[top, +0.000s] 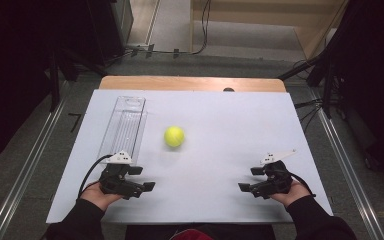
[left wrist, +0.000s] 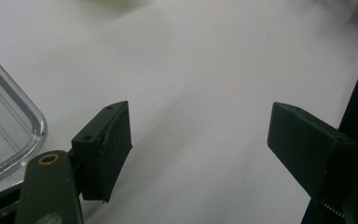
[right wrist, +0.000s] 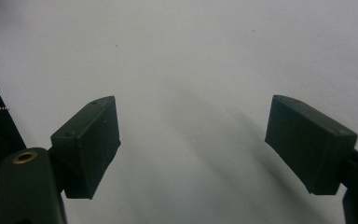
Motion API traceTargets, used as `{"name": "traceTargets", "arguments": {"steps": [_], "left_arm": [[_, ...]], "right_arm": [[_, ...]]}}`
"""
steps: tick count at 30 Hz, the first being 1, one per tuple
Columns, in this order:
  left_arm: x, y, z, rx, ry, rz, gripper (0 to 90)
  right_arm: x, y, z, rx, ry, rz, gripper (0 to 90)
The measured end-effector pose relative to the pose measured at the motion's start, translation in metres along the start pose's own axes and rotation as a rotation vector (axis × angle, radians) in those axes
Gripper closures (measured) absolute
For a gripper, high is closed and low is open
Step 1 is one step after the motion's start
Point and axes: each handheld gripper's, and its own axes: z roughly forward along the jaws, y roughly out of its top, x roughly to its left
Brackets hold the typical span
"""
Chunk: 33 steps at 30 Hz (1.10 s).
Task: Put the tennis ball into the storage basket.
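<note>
A yellow-green tennis ball (top: 174, 136) lies on the white board (top: 230, 130) near its middle. A clear plastic tray (top: 124, 125) lies lengthwise at the left; its rounded corner (left wrist: 9, 135) shows in the left gripper view. My left gripper (top: 143, 178) rests near the front left, just below the tray's near end, jaws wide apart over bare board (left wrist: 200, 140). My right gripper (top: 250, 179) sits at the front right, also open, with bare board (right wrist: 191, 135) between its jaws. Both point toward the middle.
The board covers a wooden table (top: 190, 83) whose far edge shows. Metal rails (top: 30, 165) run along both sides on the floor. Dark equipment and cables (top: 325, 75) stand at the back corners. A faint yellow-green blur (left wrist: 116, 3) touches the top edge of the left gripper view.
</note>
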Motion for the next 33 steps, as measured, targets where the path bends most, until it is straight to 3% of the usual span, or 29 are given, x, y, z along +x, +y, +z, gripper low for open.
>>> {"name": "traceTargets", "arguments": {"steps": [21,33], "left_arm": [[0.000,0.000,0.000,-0.005,-0.004,0.002,22.2],[-0.004,0.010,0.000,-0.030,-0.001,-0.028,22.2]], "right_arm": [[0.001,0.000,0.000,-0.001,0.014,-0.004,15.7],[0.001,0.000,0.000,0.002,0.012,-0.001,15.7]]}}
